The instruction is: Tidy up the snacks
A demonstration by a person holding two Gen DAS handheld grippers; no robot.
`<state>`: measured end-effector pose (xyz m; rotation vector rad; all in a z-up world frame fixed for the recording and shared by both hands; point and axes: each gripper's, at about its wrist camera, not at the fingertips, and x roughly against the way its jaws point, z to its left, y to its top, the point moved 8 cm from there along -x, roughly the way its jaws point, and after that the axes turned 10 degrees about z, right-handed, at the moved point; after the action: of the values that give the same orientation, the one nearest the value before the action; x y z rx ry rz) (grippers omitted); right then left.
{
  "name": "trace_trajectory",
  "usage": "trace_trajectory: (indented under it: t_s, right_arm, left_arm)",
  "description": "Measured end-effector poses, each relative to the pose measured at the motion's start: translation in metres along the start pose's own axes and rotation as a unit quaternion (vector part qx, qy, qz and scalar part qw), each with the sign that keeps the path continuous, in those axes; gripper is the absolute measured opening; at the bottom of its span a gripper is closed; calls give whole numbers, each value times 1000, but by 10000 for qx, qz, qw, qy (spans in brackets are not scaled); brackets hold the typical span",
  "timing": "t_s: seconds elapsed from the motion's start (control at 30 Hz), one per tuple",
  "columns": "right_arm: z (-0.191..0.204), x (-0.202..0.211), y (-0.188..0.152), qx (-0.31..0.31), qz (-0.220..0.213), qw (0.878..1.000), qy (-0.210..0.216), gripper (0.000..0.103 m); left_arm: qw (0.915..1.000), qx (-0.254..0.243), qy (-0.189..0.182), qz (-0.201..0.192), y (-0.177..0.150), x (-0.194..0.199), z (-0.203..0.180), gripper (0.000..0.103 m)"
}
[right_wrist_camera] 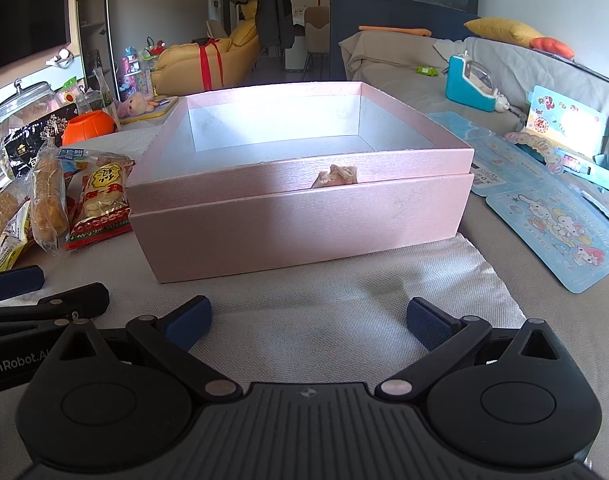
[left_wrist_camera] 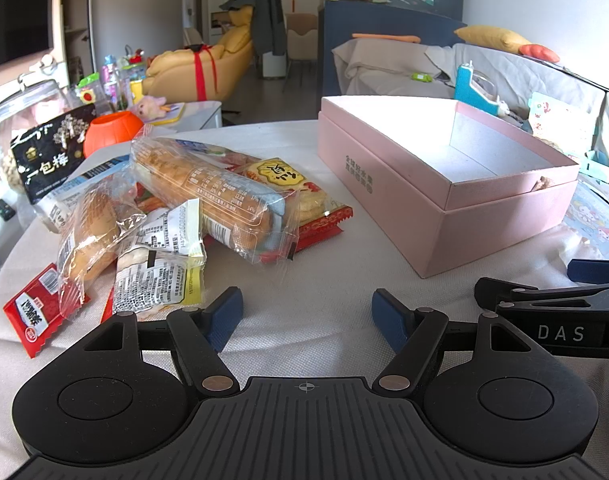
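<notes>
A heap of wrapped snacks [left_wrist_camera: 176,216] lies left of centre on the table: a long clear bread pack [left_wrist_camera: 208,188], a rice-cracker pack [left_wrist_camera: 300,196], a bun [left_wrist_camera: 92,232] and a small red sachet [left_wrist_camera: 32,316]. An open, empty pink box [left_wrist_camera: 444,184] sits to the right of the heap. My left gripper [left_wrist_camera: 306,316] stands open just above the cloth, in front of the heap, holding nothing. In the right wrist view the pink box [right_wrist_camera: 300,216] is straight ahead and the snacks [right_wrist_camera: 64,196] lie to its left. My right gripper [right_wrist_camera: 308,322] is open and empty, short of the box.
A glass jar [left_wrist_camera: 24,120], a black snack bag [left_wrist_camera: 52,152] and an orange pumpkin cup [left_wrist_camera: 112,130] stand at the back left. Blue sticker sheets [right_wrist_camera: 544,224] lie right of the box. A white paper towel [right_wrist_camera: 384,276] lies under the box front. Sofas stand behind.
</notes>
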<state>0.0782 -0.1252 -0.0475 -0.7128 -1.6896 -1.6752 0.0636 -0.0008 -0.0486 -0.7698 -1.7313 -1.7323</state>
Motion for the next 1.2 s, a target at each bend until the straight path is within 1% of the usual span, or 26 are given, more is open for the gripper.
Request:
trace_trajectory:
  t_s: [1.0, 1.17, 1.2]
  right_arm:
    - [-1, 0, 2, -5, 0, 10000, 6, 103]
    - [0, -1, 3, 43, 15, 10000, 43, 103]
    - [-1, 1, 4, 108, 53, 9999, 87, 103]
  left_arm:
    - [10000, 1, -8, -2, 0, 0, 0, 78]
    - [9999, -109, -55, 23, 1, 3, -1, 78]
    - [9999, -119, -79, 44, 2, 2, 4, 77]
